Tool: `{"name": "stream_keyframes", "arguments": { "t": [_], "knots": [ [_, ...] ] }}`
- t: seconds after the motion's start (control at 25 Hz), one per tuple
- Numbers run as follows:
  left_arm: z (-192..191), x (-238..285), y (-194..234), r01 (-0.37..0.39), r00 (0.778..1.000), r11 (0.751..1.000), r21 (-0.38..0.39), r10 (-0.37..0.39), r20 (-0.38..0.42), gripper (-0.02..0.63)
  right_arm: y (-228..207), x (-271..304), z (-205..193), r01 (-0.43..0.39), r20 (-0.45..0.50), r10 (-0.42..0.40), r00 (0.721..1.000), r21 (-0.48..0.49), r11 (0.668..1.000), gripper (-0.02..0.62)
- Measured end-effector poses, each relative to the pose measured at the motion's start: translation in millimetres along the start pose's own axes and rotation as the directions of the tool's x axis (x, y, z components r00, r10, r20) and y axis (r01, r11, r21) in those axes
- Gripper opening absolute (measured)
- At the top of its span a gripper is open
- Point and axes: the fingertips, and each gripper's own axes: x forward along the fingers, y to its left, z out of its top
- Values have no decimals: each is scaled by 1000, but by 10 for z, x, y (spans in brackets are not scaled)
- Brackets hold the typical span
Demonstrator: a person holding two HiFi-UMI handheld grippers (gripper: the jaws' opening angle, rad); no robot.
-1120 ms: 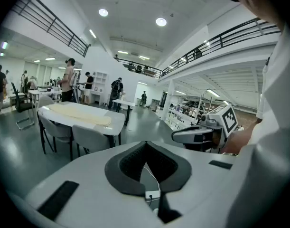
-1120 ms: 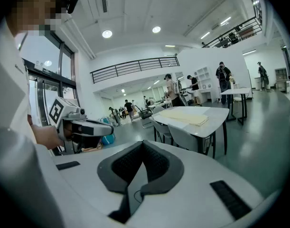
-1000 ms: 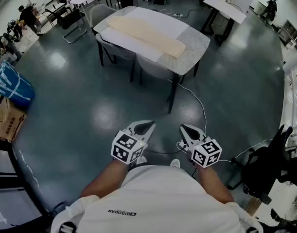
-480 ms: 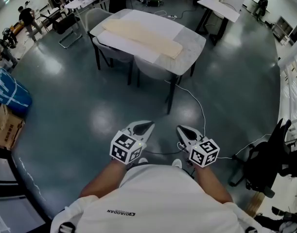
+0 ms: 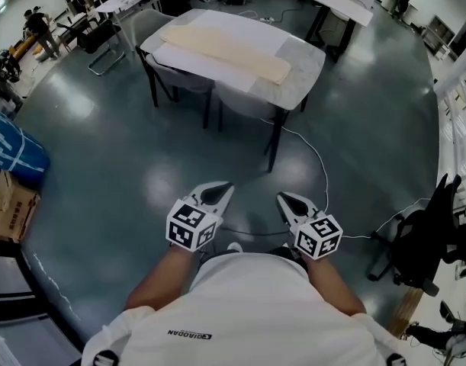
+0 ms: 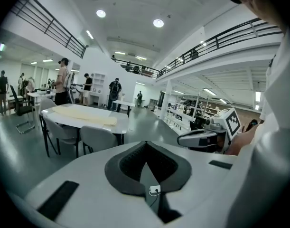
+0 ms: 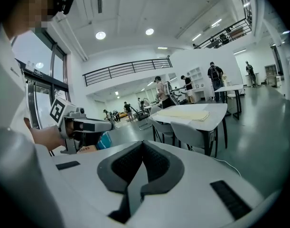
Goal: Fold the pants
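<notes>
Pants [image 5: 225, 46] on the far table [image 5: 307, 58]

1. Two grippers are showing at lower centre: left gripper [image 5: 217, 193], right gripper [image 5: 290, 202].
2. One pair of pants [image 5: 225, 48] is lying at upper centre.
3. One table [image 5: 305, 63] is carrying them.
4. Two grey chairs are standing under it: left chair [image 5: 179, 78], right chair [image 5: 246, 107].
5. One blue bag [image 5: 11, 147] is sitting at the left edge.
6. One black office chair [image 5: 431, 235] is standing at the right edge.

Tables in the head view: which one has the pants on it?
The big white table nearest you, with grey chairs tucked under it: the cream pants lie spread along its top. The smaller table behind it shows no cloth.
</notes>
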Motion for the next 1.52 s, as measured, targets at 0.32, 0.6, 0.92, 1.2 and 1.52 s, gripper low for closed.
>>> {"name": "stream_keyframes", "arguments": {
  "t": [0.32, 0.6, 0.92, 1.2, 1.52],
  "knots": [
    [-227, -175, 319, -39, 999, 997, -61, 39, -4, 26, 143, 235, 3, -15, -26, 14, 1000, -7, 1000, 21],
    [-330, -139, 420, -42, 999, 996, -83, 40, -23, 26, 145, 616, 27, -58, -39, 59, 998, 28, 998, 21],
    [-188, -35, 867, -100, 995, 991, -85, 97, -36, 26, 45, 1169, 288, -124, -33, 124, 992, 14, 992, 21],
    [-74, 363, 1390, -128, 990, 985, -113, 121, -66, 26, -294, 1789, 540, -167, -11, 168, 986, 10, 986, 21],
    [503, 1159, 2031, -130, 988, 987, -91, 121, -99, 26, -1065, 2475, 1070, -166, -2, 166, 986, 15, 986, 21]
  ]
}}
